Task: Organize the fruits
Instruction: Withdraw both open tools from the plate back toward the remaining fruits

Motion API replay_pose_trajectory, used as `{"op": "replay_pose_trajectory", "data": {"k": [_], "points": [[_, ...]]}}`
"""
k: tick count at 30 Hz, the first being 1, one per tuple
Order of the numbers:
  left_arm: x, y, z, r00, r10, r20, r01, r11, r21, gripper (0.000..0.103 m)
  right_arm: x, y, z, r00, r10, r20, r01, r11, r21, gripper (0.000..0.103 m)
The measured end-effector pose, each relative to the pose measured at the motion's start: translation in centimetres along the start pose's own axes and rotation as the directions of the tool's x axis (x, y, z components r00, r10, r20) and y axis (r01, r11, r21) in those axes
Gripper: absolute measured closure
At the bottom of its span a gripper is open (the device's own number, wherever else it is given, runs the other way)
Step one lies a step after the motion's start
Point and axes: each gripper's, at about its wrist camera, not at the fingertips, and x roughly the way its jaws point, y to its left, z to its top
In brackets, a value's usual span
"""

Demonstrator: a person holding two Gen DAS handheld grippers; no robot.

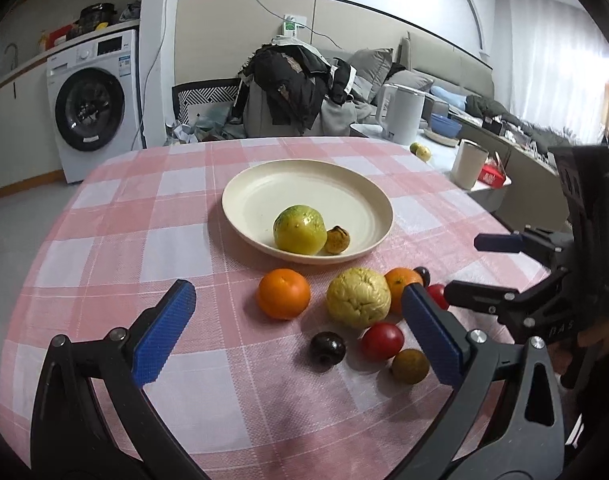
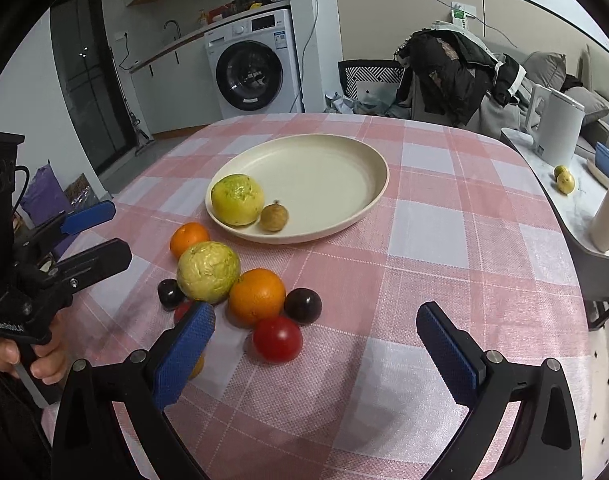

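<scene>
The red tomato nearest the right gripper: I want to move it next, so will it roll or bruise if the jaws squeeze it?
The red tomato looks round and glossy, so it would probably roll on the flat tablecloth if nudged. Its smooth skin may slip between the jaws. It seems soft-skinned, so a gentle squeeze is likely safer.

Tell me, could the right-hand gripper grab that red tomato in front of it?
Probably yes: the right gripper is open, and the red tomato lies just ahead, its near side uncovered, though an orange crowds it behind.
</scene>
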Motion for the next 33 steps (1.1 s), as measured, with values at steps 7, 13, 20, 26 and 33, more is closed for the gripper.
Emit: {"op": "replay_pose_trajectory", "data": {"k": [7,13,20,26,33], "points": [[0.5,0.6,-0.7,0.999,0.007,-0.038,-0.006,1.000,0.022,0.001,0.8,0.4,-0.4,0.999,-0.010,-0.032,0.010,1.000,-0.014,0.000],[1.4,1.1,-1.1,0.998,0.003,-0.065,-0.002,1.000,0.012,0.001,1.3,0.5,-0.6,0.998,-0.002,-0.064,0.000,1.000,-0.021,0.000],[2.0,1.2,-1.3,0.997,0.008,-0.081,-0.006,1.000,0.015,0.001,1.6,0.7,-0.9,0.997,0.016,-0.079,-0.018,1.000,-0.025,0.000],[2.6,0.6,-1.6,0.991,0.034,-0.131,-0.027,0.998,0.053,0.001,1.9,1.2,-1.1,0.995,0.017,-0.096,-0.022,0.999,-0.050,0.001],[3.8,0.4,-2.1,0.980,0.029,-0.195,-0.017,0.998,0.065,0.001,1.9,1.8,-1.4,0.993,0.044,-0.110,-0.052,0.996,-0.070,0.015]]}}
